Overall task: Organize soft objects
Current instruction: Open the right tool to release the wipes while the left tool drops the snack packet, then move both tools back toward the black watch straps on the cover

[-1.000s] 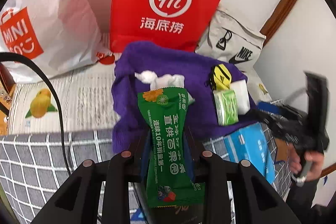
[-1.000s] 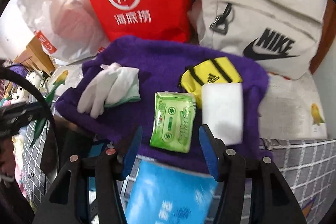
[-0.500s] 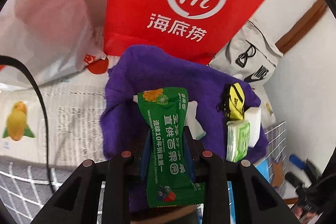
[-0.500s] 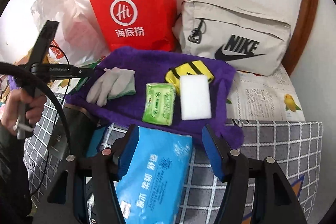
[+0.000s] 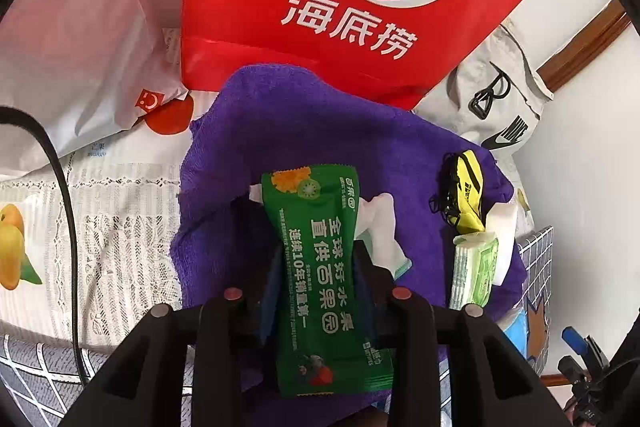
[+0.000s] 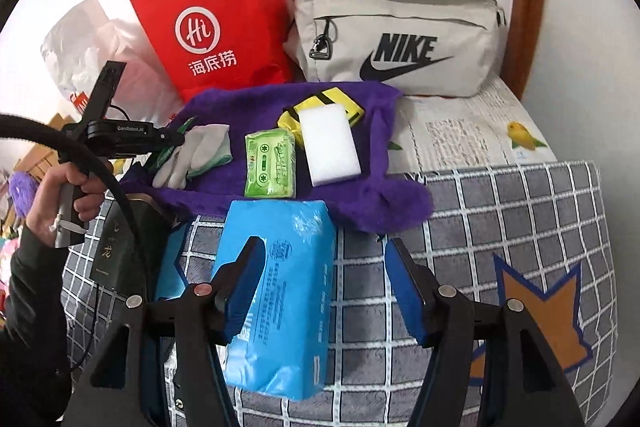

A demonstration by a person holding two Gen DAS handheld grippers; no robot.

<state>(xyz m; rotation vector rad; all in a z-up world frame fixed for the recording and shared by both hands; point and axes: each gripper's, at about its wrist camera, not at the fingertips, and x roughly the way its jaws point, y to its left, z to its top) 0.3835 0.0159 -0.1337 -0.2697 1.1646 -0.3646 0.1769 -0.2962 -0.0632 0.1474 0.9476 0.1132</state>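
Observation:
A green snack packet (image 5: 320,279) stands between the jaws of my left gripper (image 5: 318,251). The jaws are opening, and the pads still touch the packet. Its top hangs over a white glove (image 5: 380,223) on the purple towel (image 5: 280,131). Also on the towel (image 6: 360,195) lie a green wipes pack (image 6: 270,163), a white sponge (image 6: 330,143) and a yellow pouch (image 6: 348,103). My right gripper (image 6: 325,251) is open above a blue tissue pack (image 6: 288,299) on the checked blanket. Its left finger overlaps the pack without gripping it.
A red paper bag (image 6: 216,39), a grey Nike bag (image 6: 400,35) and a white plastic bag (image 5: 80,39) stand behind the towel against the wall. A dark box (image 6: 116,247) lies left of the blue pack. A hand (image 6: 60,195) holds the left gripper.
My left gripper has moved forward and down over the towel with the green packet. My right gripper has drawn back from the towel, so the blue tissue pack now lies under it.

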